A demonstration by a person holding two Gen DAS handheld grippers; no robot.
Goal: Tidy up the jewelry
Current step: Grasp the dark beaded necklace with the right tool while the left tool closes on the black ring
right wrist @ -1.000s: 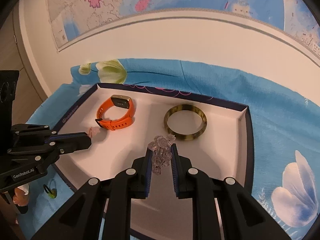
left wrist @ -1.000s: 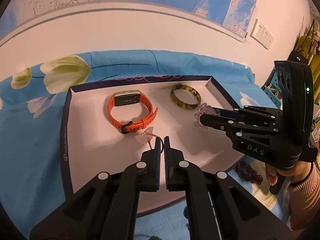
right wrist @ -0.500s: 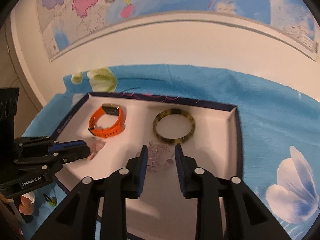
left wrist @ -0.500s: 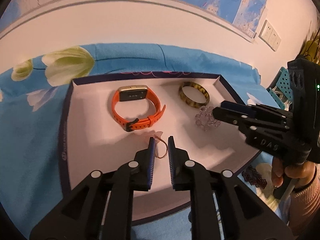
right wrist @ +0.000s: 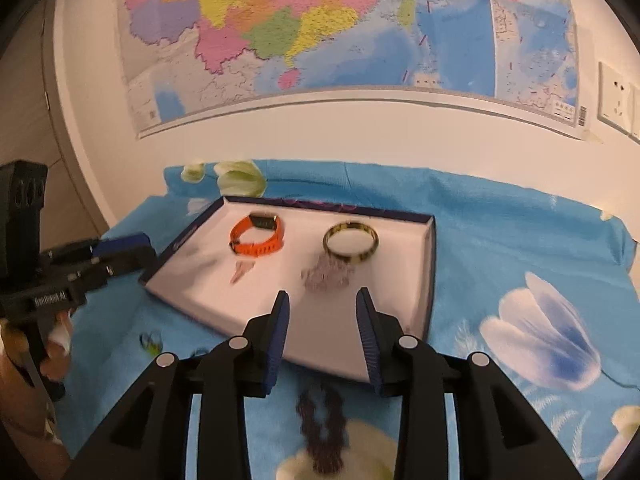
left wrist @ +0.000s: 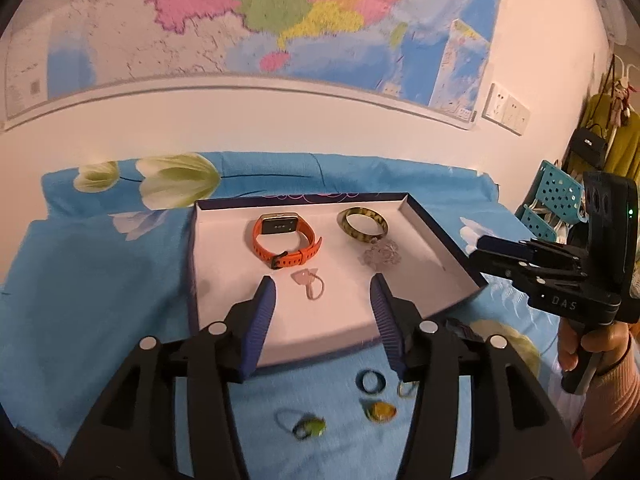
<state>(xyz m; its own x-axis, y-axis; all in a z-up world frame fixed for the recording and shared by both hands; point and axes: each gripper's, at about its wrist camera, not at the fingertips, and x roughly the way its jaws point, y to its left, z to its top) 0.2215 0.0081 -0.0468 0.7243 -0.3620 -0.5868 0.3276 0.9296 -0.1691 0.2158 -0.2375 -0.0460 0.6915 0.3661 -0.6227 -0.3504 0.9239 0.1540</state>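
Both grippers have let go and pulled back from the shallow white tray with dark blue walls (left wrist: 436, 236). A second ago the left gripper (left wrist: 322, 308) pinched the small pink pendant on a thin loop (left wrist: 308, 282) and the right gripper (right wrist: 322, 320) held the clear crystal bead bracelet (left wrist: 380, 256); now both stand spread wide and empty, and those two pieces lie on the tray floor. The pendant sits just below the orange-strapped watch (left wrist: 286, 238), the bracelet touching or just beside the mottled yellow-brown bangle (left wrist: 362, 222). So four pieces are placed.

On the blue floral cloth (left wrist: 100, 280), low in the frame, more waits: a dark ring (left wrist: 371, 381), a yellow-green stone piece (left wrist: 380, 410), a green one (left wrist: 308, 428), and a dark beaded strand (right wrist: 324, 428) under the right gripper. These are blurred, and one small ring is half hidden behind the left finger. The right wrist view is smeared by motion.
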